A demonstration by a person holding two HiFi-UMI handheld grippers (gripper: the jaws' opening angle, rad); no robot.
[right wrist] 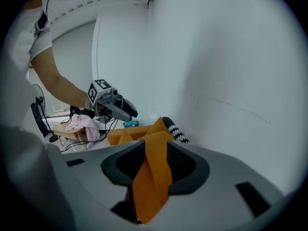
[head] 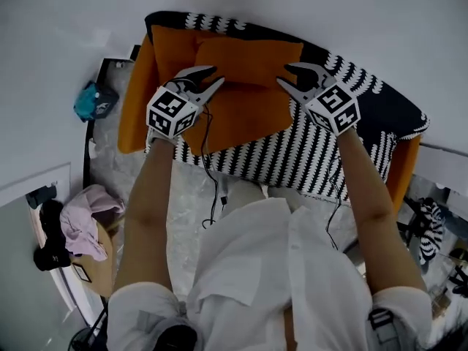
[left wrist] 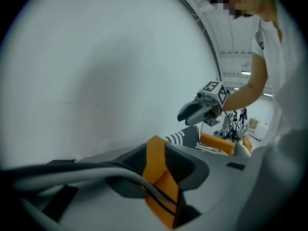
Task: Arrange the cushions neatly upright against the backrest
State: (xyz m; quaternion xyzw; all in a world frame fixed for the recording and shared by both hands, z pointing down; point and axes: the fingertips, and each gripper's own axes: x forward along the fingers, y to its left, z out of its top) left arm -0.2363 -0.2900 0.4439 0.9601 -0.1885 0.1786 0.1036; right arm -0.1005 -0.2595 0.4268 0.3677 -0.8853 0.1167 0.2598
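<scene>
— Holding the orange cushion (head: pixel 248 63) by both ends, is that it?

— Not quite holding. The left tool (head: pixel 207 79) and the right tool (head: pixel 294 75) each have a fold of its orange cover between the jaws. But in both gripper views the jaws stand a little apart, narrow rather than wide, and the cloth hangs slack in the gap. I read that as no clamp on it.

— Why one tool at each end?

— A soft cushion sags if taken by one corner. Taken near both upper corners it keeps square and can be set down level.

— And where does it sit?

— On the seat of the sofa (head: pixel 131 112), far back, its top edge up by the backrest (head: pixel 241 28). A black-and-white striped throw (head: pixel 292 156) is draped over the sofa. A second cushion (head: pixel 174 48), also orange, is behind it toward the left and partly covered by it.

— Upright, then?

— The head view looks steeply down, so I cannot tell how far it leans. It seems propped against the back, so I'd judge this one nearly placed. The one behind may want squaring.

— Any risk?

— With cloth between the jaws, drawing away carelessly could snag a corner and tip the cushion forward.
</scene>
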